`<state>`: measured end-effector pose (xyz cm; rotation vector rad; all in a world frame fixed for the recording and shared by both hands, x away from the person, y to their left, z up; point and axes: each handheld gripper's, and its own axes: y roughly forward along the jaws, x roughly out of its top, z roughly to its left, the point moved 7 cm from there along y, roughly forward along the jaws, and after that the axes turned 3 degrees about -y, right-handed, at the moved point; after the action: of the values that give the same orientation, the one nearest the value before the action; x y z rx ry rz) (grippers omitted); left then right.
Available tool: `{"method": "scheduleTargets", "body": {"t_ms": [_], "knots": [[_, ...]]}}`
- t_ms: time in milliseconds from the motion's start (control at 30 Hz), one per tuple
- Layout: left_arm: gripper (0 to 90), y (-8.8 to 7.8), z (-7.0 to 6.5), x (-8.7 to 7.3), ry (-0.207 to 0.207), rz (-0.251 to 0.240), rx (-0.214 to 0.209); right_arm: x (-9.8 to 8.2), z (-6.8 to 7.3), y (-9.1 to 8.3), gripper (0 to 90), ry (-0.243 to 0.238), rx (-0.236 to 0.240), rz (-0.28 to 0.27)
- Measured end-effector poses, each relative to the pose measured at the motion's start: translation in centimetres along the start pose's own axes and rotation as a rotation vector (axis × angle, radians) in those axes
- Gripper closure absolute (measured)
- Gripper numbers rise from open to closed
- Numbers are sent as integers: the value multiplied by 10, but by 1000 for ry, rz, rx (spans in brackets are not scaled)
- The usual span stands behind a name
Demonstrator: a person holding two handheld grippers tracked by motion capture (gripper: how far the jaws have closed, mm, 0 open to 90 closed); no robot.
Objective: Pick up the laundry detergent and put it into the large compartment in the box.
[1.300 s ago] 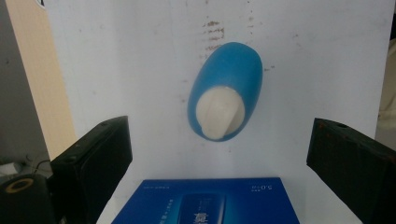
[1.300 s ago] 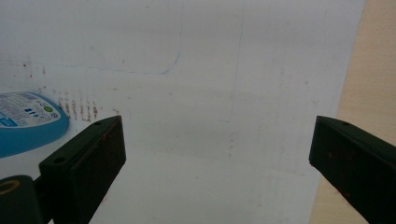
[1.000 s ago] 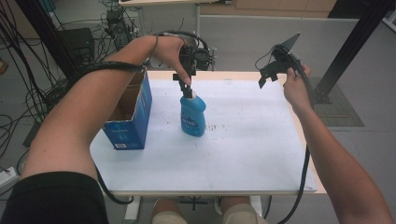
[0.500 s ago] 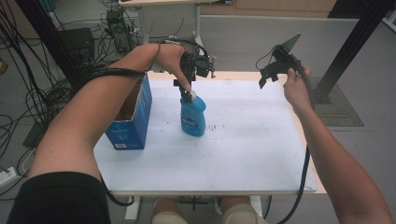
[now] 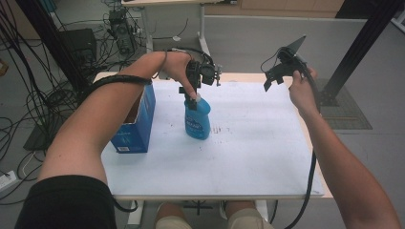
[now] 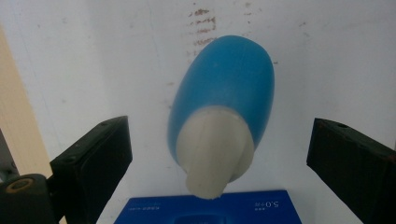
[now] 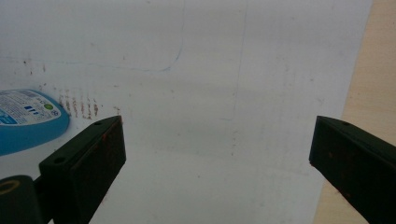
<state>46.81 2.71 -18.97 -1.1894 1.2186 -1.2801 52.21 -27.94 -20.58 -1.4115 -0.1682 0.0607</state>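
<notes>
We see a blue bottle (image 5: pixel 197 119) standing upright on the white worktop (image 5: pixel 248 157), a little left of its middle and toward the far side. Its pale cap (image 6: pixel 215 156) points up at the left tongs (image 5: pixel 192 98), which hang straight above it. In the left gripper view the two black jaws stand wide apart on either side of the cap, with clear gaps on both sides, so these tongs have hold of nothing.

Just left of the bottle stands an open blue box (image 5: pixel 136 121), close to the worktop's left edge; the forearm (image 5: pixel 95 124) lies across its mouth, and we cannot tell what is inside it. In the left gripper view a blue printed panel (image 6: pixel 210 210) shows at the bottom edge, below the cap.

The right tongs (image 5: pixel 273 78) are held up above the far right corner of the worktop, well apart from the bottle. In the right gripper view their jaws are spread wide and grip nothing; between them lies bare white surface with faint brown smudges (image 7: pixel 79 105), the bottle's base at the far left, and the pale wooden edge (image 7: pixel 359 93) along the right.

The near half and the right half of the worktop lie open. The bottle has free surface in front, behind and to its right; on its left side the box is near.
</notes>
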Motion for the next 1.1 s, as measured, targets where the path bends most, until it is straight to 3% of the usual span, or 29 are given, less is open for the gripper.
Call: {"method": "scheduleTargets", "body": {"t_ms": [1100], "knots": [[72,38,-1,7,27,38,-21,1,-5,7,37,6,4,8]]}}
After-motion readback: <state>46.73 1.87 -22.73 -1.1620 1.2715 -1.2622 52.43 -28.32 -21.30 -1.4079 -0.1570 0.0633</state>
